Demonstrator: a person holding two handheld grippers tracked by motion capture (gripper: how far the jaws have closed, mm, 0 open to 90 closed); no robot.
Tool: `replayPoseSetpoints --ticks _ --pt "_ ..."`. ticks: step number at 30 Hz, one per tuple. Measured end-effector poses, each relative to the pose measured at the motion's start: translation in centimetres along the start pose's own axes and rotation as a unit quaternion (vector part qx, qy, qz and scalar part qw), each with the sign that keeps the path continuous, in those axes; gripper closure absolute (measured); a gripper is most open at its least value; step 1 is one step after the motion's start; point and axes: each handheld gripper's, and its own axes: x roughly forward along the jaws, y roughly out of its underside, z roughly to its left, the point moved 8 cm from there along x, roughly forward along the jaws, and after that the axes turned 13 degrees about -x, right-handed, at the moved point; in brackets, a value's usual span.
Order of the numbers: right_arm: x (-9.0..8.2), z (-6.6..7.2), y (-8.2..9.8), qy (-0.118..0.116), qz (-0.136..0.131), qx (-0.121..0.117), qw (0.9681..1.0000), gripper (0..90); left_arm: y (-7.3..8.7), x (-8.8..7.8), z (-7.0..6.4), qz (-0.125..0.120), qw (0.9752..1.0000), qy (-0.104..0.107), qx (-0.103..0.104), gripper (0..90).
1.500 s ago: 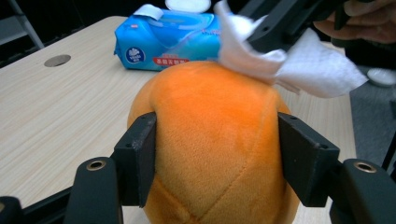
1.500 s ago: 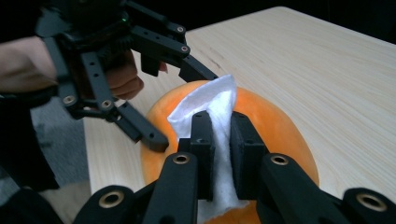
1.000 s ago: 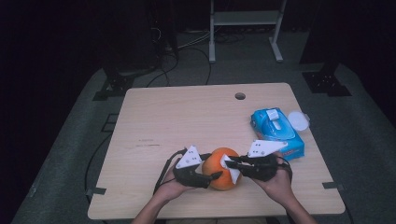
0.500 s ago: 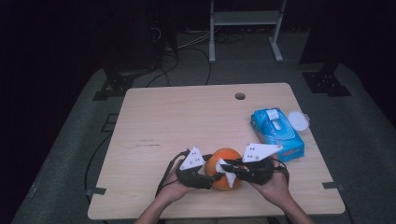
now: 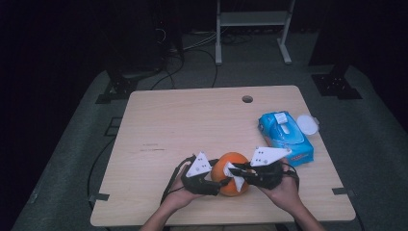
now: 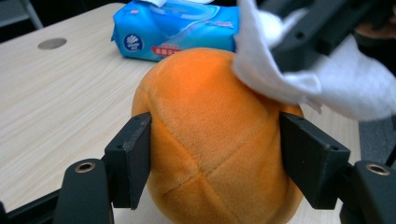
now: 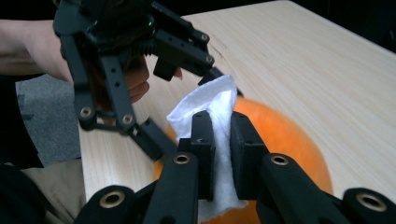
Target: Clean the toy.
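Near the table's (image 5: 159, 120) front edge, the left gripper (image 5: 211, 185) clamps both jaws against the sides of an orange plush ball (image 5: 231, 174). The right gripper (image 5: 236, 174) pinches a white tissue (image 7: 212, 112) and holds it on the ball's top. A blue wipes pack (image 5: 285, 137) lies farther right.
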Motion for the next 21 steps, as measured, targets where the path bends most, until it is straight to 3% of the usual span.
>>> replayPoseSetpoints --ticks 4,6,11,13,18,21 --pt "-0.6 -1.3 1.0 0.018 0.006 0.013 0.9997 80.5 0.2 0.0 0.3 -0.002 0.9999 0.005 -0.010 29.5" --pt "-0.8 -1.5 1.3 0.014 -0.001 0.029 0.9995 80.6 0.1 0.1 0.2 -0.003 0.9999 0.006 -0.009 28.8" --pt "0.2 0.5 -0.3 -0.015 -0.011 0.007 0.9998 80.6 0.0 0.4 -1.0 -0.003 0.9995 0.009 0.031 29.2" --pt "0.5 0.9 -0.7 -0.014 -0.007 -0.008 0.9998 80.6 0.1 0.4 -1.1 -0.001 0.9990 0.009 0.045 29.5" --pt "-0.6 -0.9 0.2 0.013 -0.011 0.012 0.9998 80.6 0.5 0.0 -0.4 0.002 0.9991 0.016 0.040 30.6" --pt "-1.2 -2.4 1.9 0.029 0.000 0.039 0.9988 80.6 0.7 -0.3 0.3 0.008 0.9996 0.024 0.012 28.6"
